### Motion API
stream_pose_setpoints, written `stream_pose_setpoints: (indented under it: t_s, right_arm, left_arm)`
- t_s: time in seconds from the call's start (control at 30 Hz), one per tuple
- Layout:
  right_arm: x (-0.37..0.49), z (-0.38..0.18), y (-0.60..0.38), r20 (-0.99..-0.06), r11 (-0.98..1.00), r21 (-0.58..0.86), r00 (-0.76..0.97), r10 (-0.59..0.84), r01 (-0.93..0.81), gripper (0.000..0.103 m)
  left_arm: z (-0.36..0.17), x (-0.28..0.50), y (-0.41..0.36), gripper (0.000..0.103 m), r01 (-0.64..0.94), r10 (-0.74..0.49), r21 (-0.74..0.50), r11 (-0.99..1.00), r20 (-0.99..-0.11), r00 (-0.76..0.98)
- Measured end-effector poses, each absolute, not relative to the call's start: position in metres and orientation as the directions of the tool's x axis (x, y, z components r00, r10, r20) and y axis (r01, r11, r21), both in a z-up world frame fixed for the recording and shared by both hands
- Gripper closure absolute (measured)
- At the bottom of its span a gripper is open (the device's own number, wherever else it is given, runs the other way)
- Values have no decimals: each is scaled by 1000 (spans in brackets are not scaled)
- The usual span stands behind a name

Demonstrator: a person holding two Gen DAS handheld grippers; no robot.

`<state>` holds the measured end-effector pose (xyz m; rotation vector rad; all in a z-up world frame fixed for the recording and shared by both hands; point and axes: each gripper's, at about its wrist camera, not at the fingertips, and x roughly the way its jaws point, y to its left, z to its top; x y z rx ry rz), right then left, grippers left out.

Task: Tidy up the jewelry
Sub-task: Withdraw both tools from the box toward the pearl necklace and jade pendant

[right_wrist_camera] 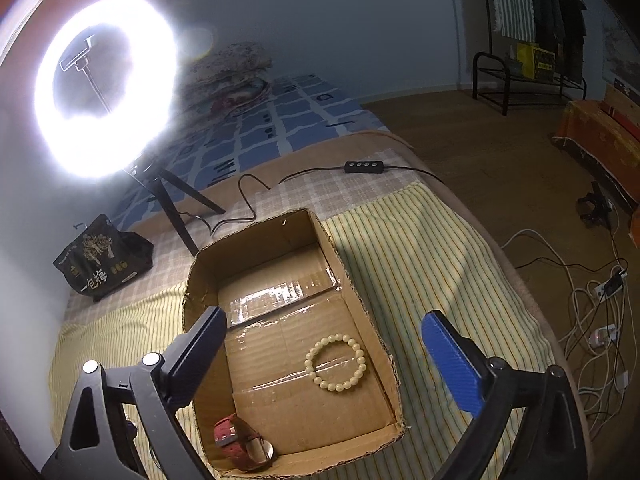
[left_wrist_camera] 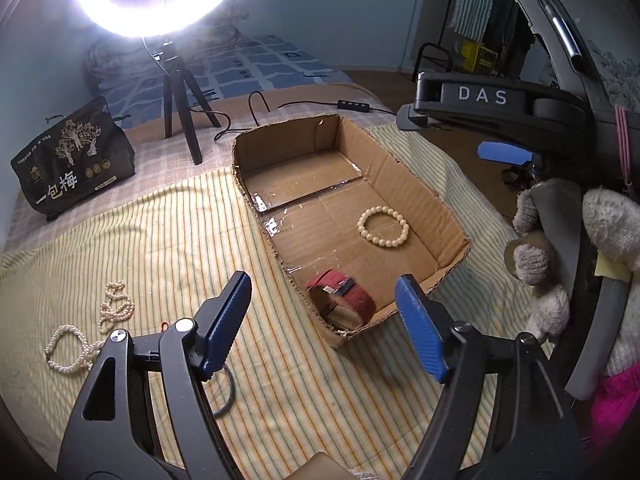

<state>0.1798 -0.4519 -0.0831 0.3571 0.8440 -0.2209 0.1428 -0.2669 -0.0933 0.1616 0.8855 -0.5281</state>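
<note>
a bright ring light on a tripod stands on the bed; pale blue wall, brown floor, black rack.

cream bracelet, red watch, yellow-striped cloth

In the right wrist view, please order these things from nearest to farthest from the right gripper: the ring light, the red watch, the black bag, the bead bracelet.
From the right gripper:
1. Bead bracelet, in the cardboard box, between the open fingers.
2. Red watch, box's near left corner.
3. Black bag, left, beyond the box.
4. Ring light, far upper left.
</note>
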Motion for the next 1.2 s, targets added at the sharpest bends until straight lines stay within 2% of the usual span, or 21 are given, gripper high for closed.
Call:
stream_pose_setpoints:
  t_s: [0.3,0.77,1.2]
  right_arm:
    - [176,-74,-439,-741,929,229,671,-26,289,4]
    - [173,-62,-378,-718,965,223,693,68,136,5]
    - [170,-83,-307,-770,976,208,604,207,-69,15]
  left_arm:
    - [-87,141,-239,26,483,-329,-33,875,-772,544]
    - [-77,149,-147,26,365,-239,-7,931,-770,592]
    - [-91,161,-39,26,180,-124,-22,983,-805,580]
